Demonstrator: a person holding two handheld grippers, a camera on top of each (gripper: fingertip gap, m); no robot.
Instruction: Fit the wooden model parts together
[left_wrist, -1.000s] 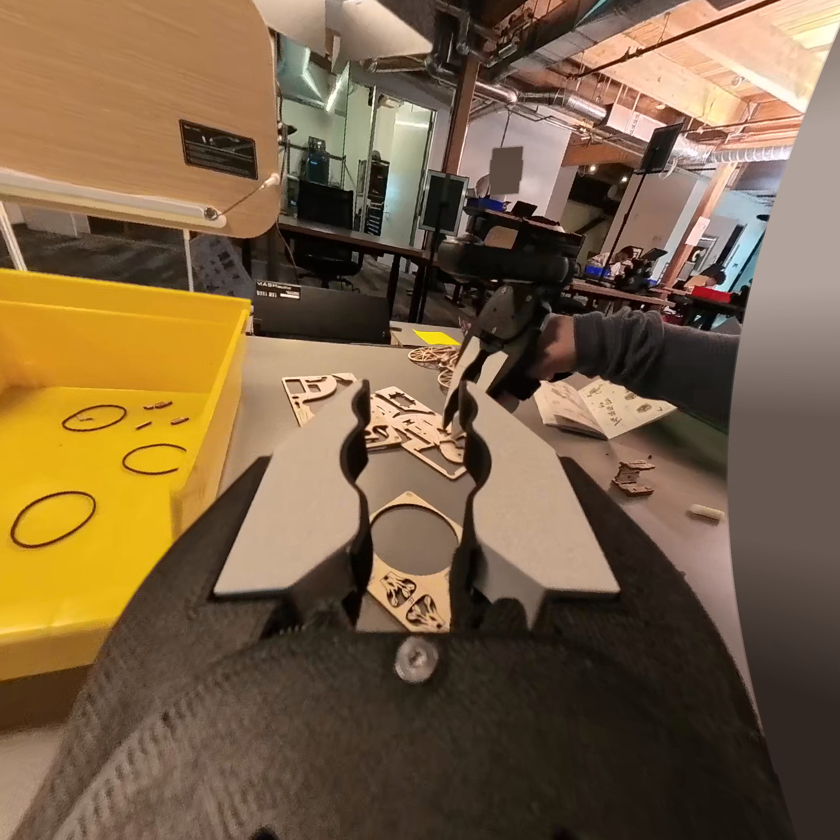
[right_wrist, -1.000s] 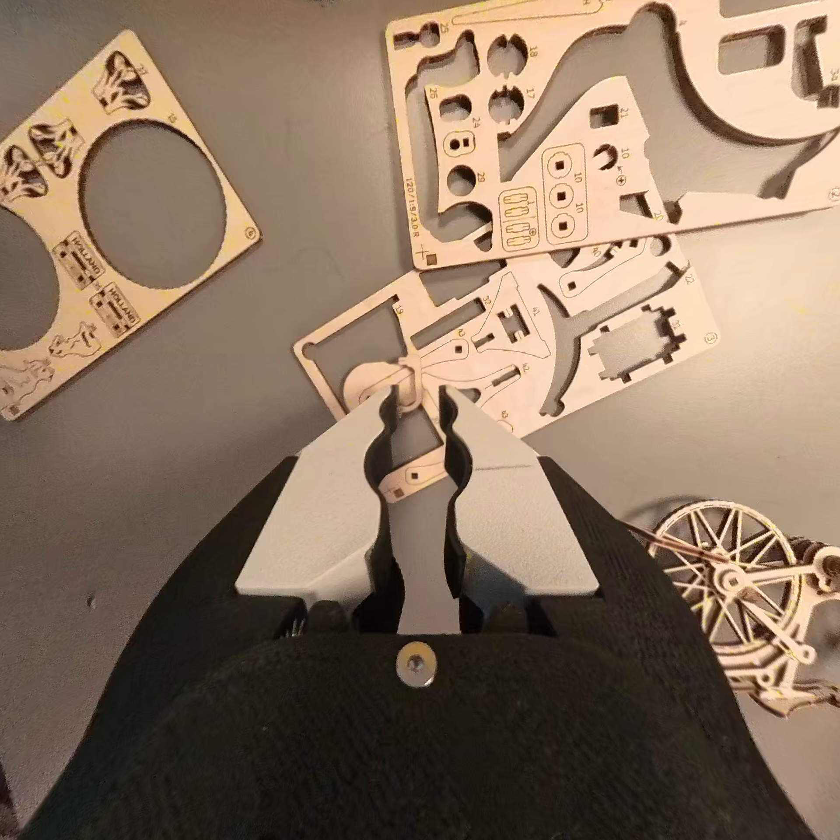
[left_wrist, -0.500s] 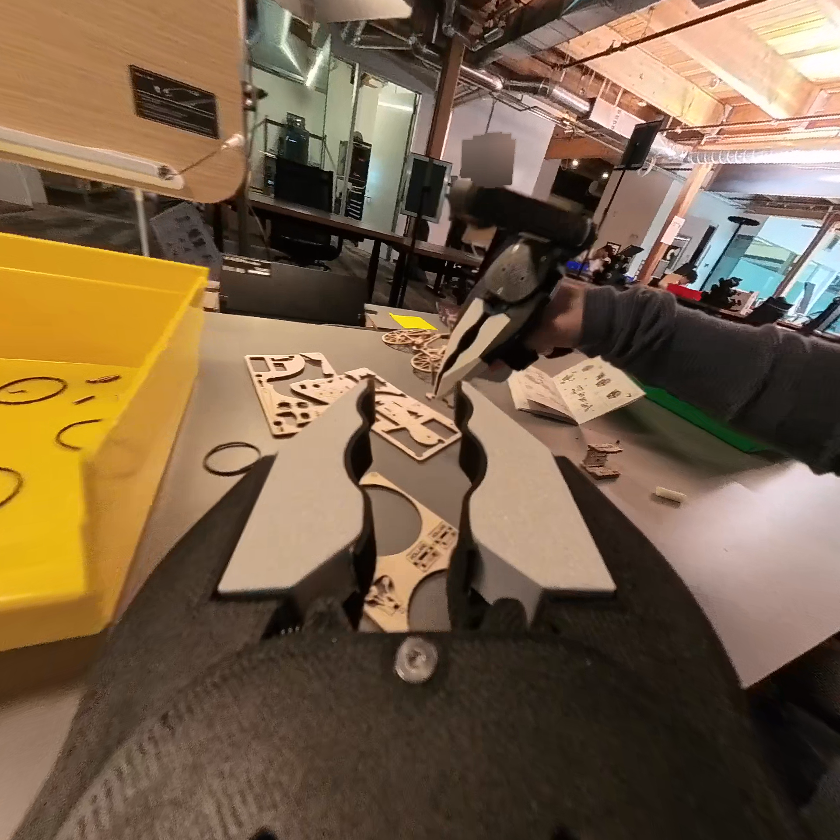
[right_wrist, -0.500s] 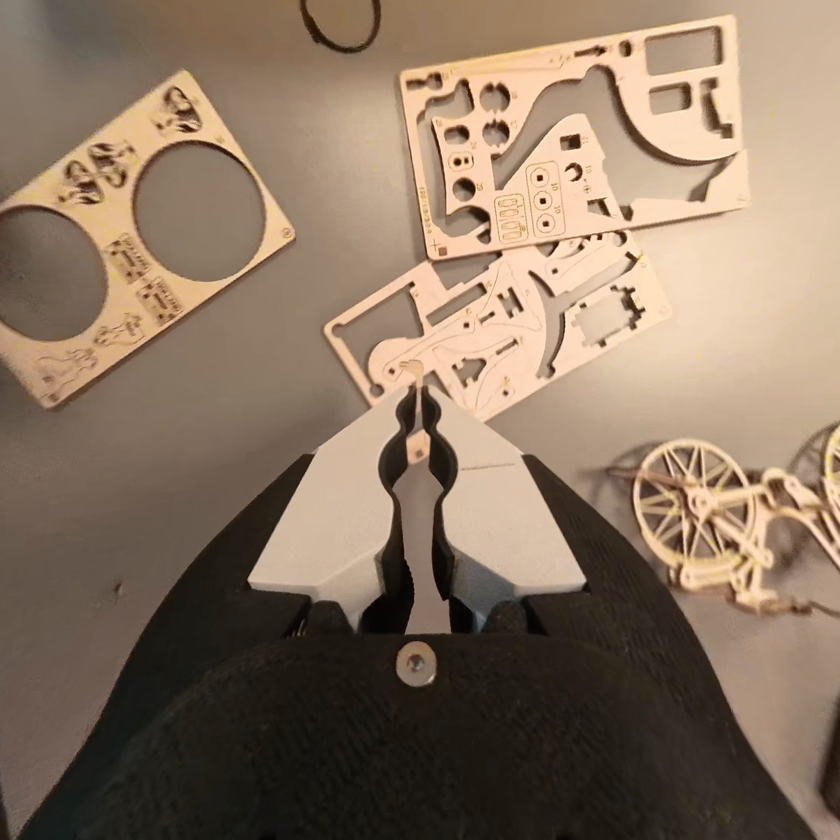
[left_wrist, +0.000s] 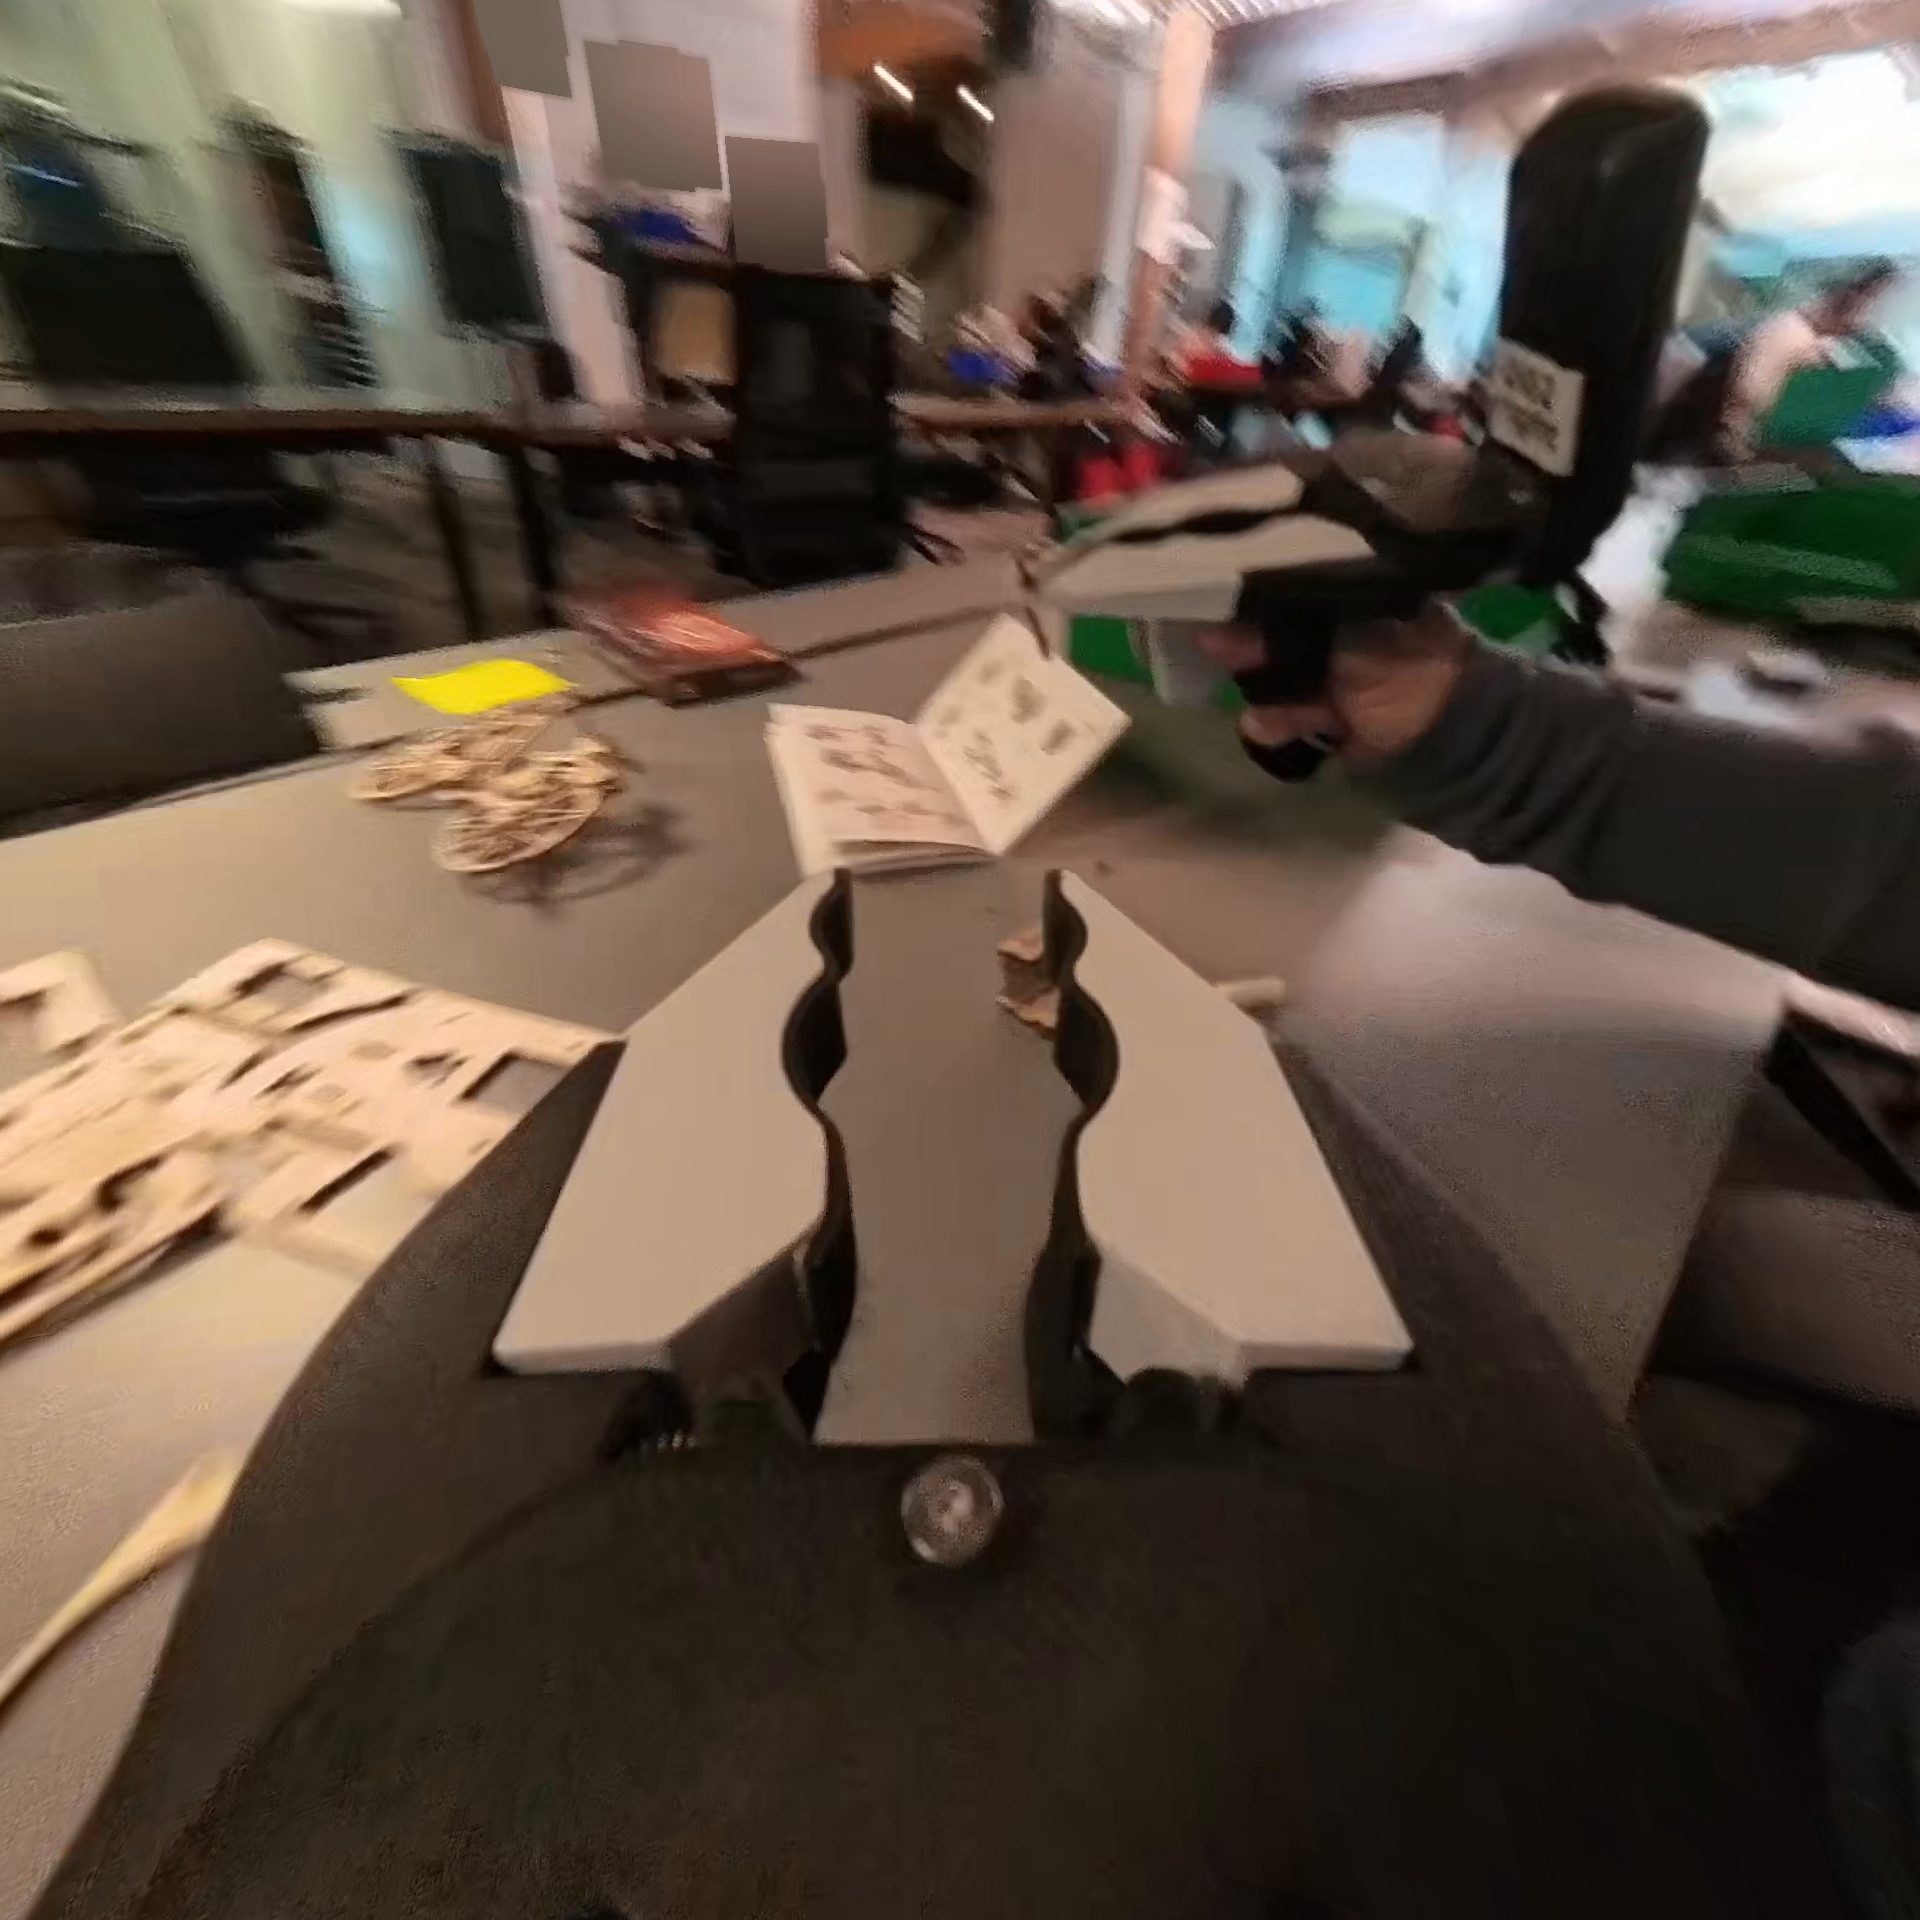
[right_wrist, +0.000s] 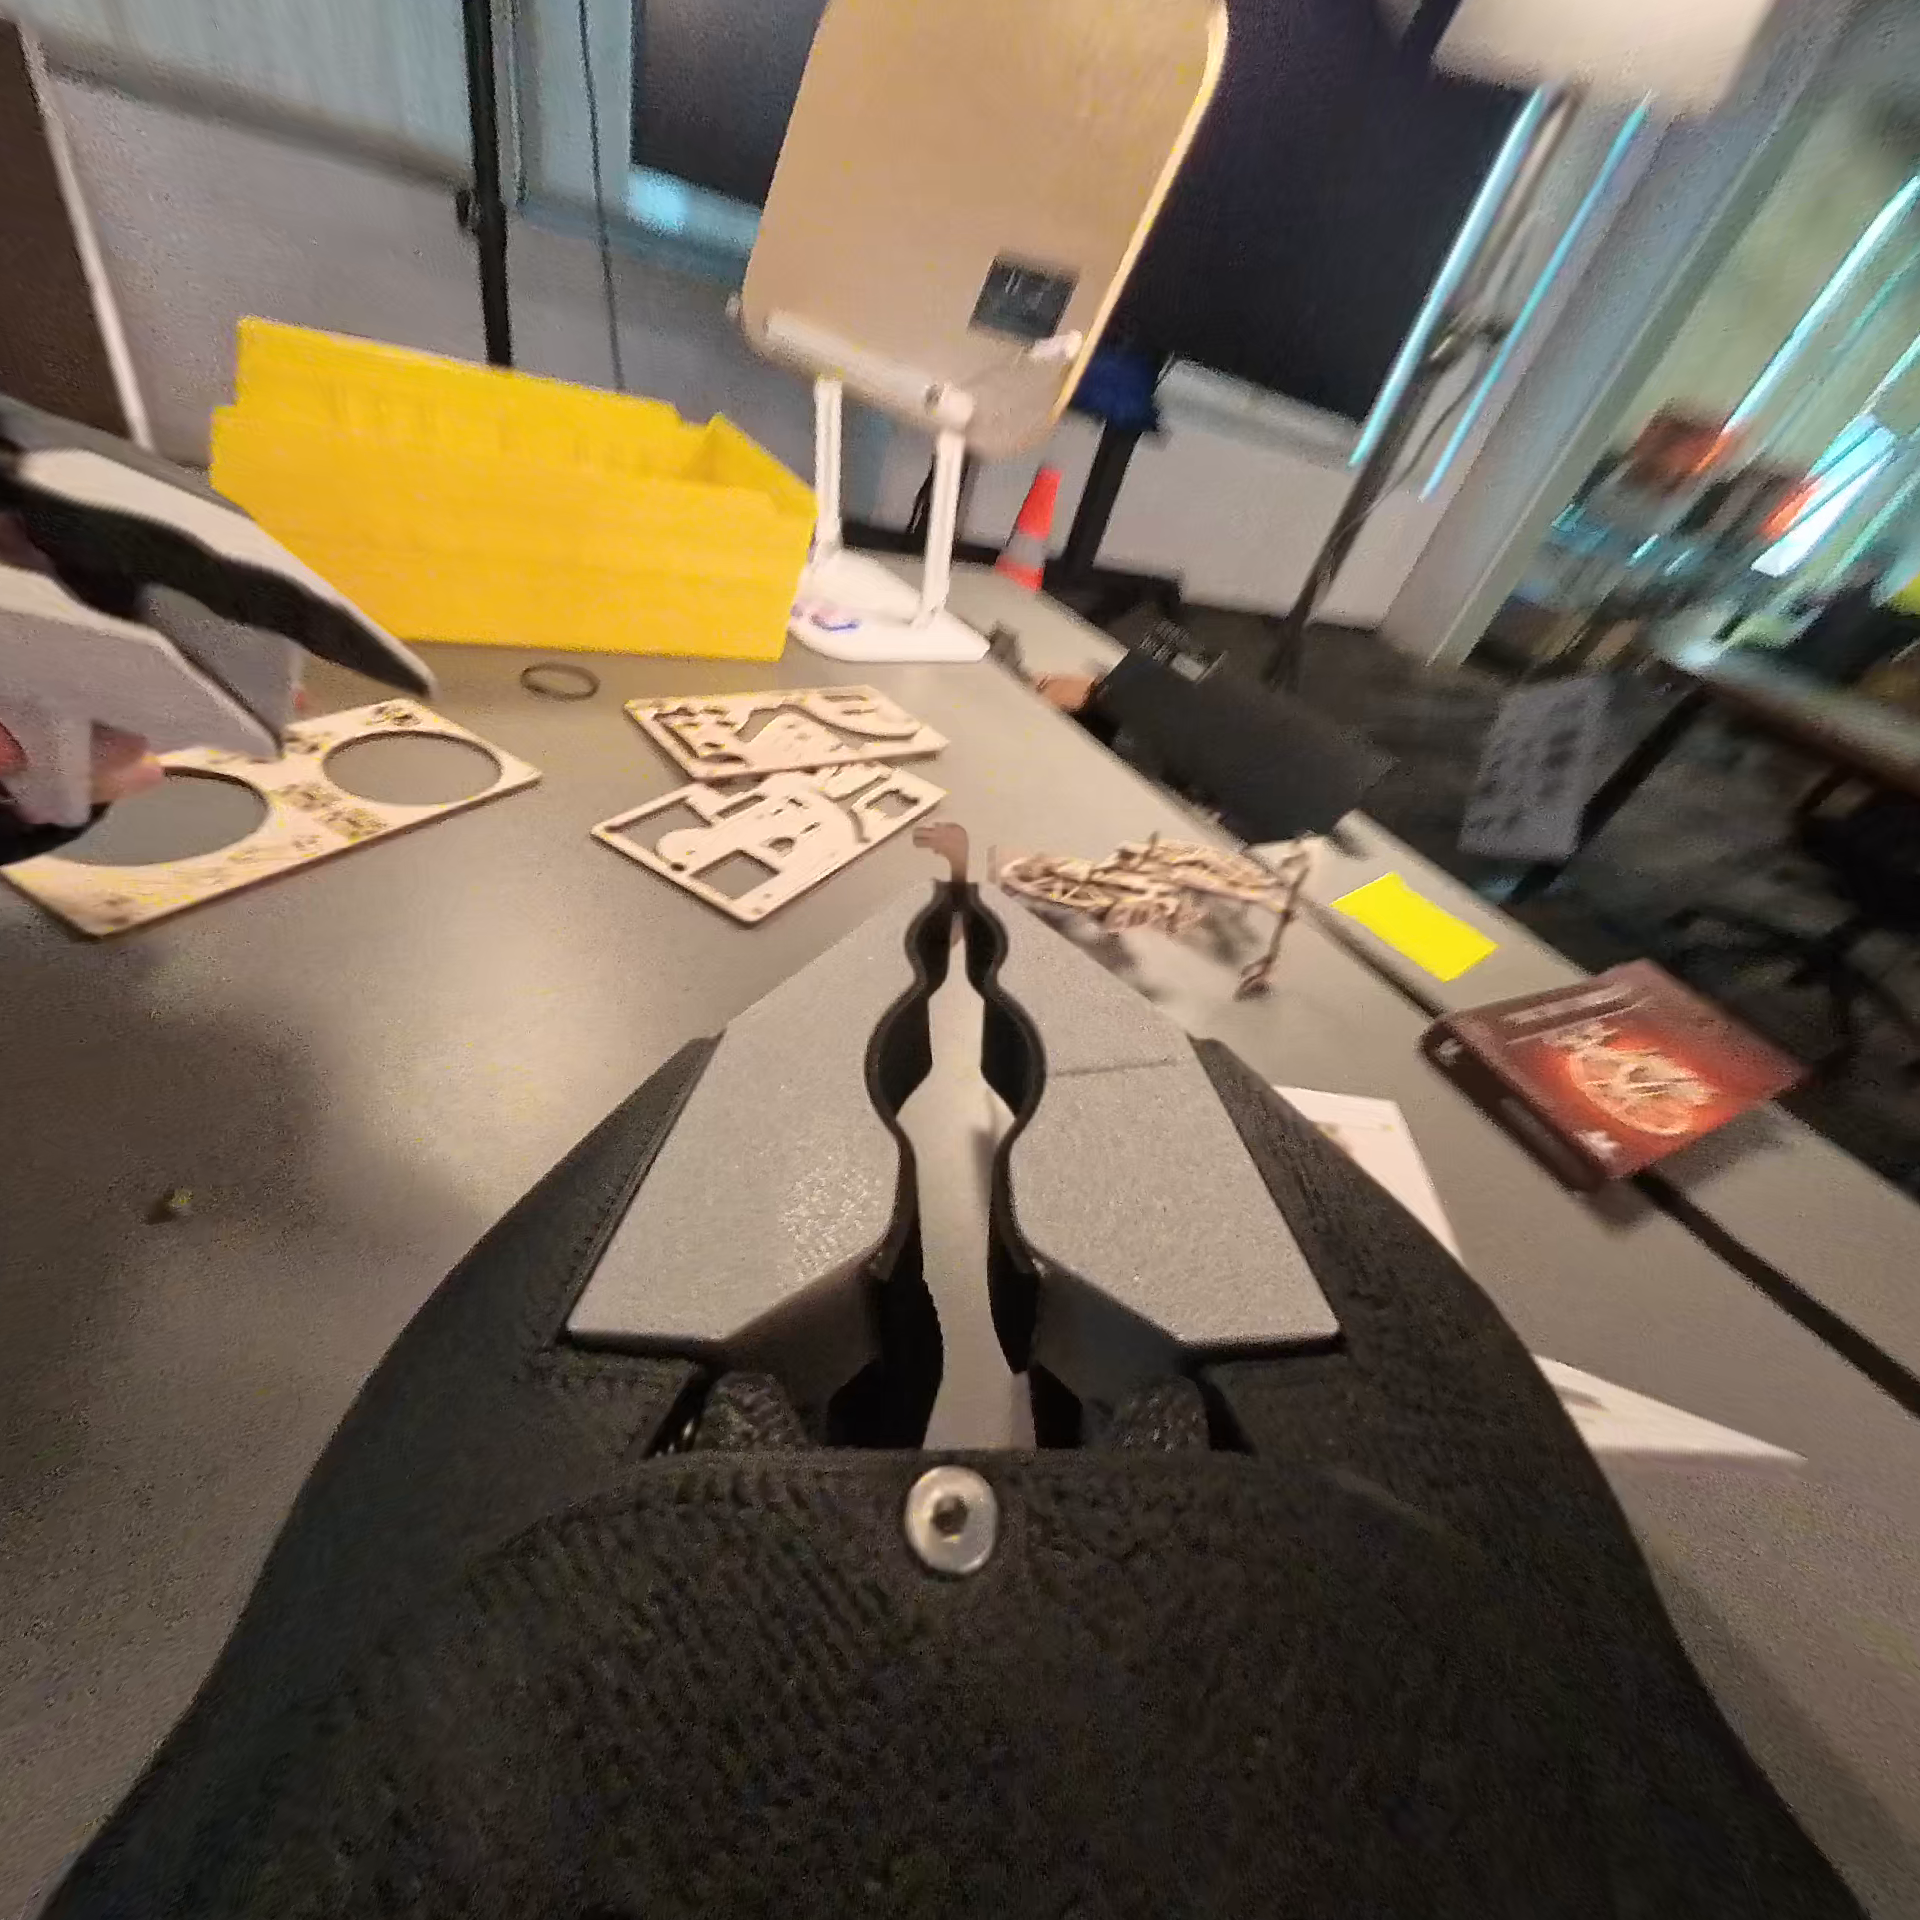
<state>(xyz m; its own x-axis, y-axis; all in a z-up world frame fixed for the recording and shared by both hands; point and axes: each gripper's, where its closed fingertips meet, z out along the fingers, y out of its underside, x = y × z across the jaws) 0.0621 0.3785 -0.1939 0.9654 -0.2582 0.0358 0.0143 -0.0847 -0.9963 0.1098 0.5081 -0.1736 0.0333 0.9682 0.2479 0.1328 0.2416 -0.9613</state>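
Your right gripper is pinched nearly closed on a thin wooden part, whose hooked end pokes out past the tips, above the grey table. Your left gripper has its jaws parted and holds nothing. From the right wrist view, 2 punched sheets lie at 11 o'clock of the tips, the wheeled model at 3 o'clock, and the 2-hole sheet at 10 o'clock under your left gripper. The yellow bin sits beyond at 11 o'clock. From the left wrist view, an open booklet lies at 12 o'clock.
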